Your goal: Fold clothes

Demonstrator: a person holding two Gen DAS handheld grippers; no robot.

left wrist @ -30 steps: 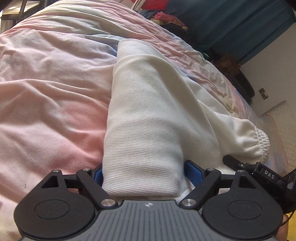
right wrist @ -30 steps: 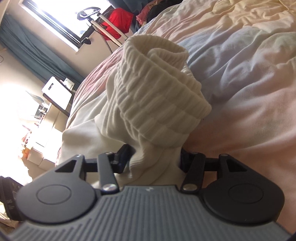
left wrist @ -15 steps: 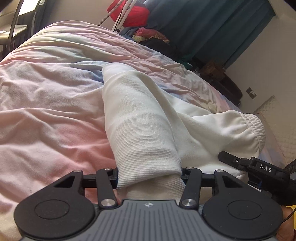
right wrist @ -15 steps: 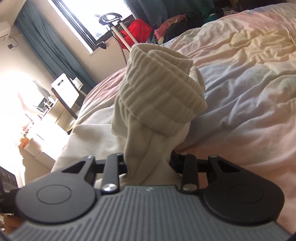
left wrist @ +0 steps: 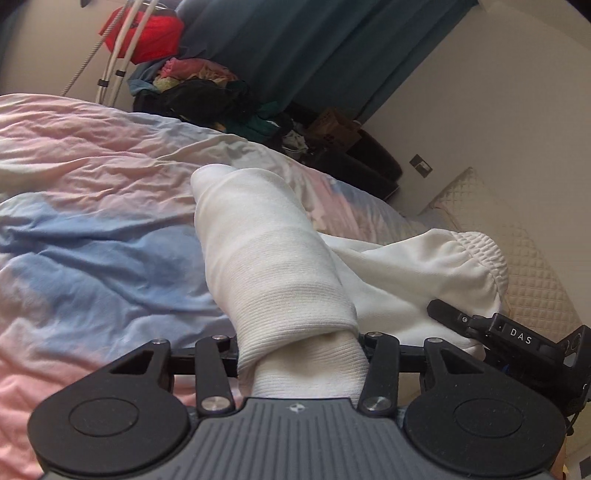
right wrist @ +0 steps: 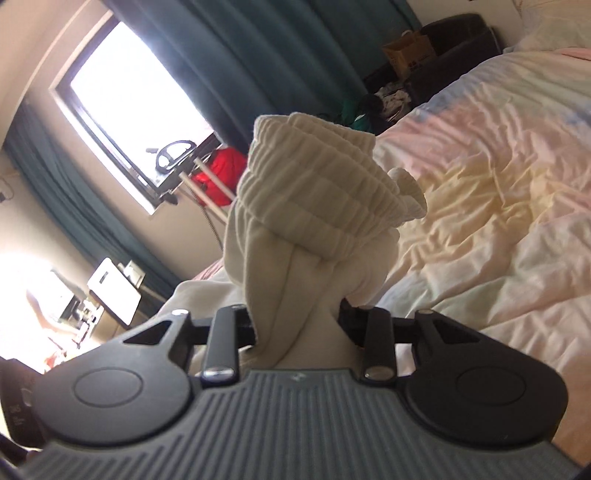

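A white garment, pants with ribbed cuffs and an elastic waistband, is held up over a pastel duvet. My left gripper is shut on one ribbed leg cuff, which drapes forward over its fingers. My right gripper is shut on bunched cream fabric below the other ribbed cuff, which stands up in front of the camera. The right gripper's body shows at the right of the left wrist view. The fingertips of both grippers are hidden by cloth.
The duvet covers the bed. Beyond it lie a pile of clothes, a red bag on a white stand, teal curtains and a window. A quilted pillow is at right.
Both grippers have risen and tilted up with the garment, lifting the cuffs off the duvet. More of the room beyond the bed now shows. Both stayed shut on the cloth.
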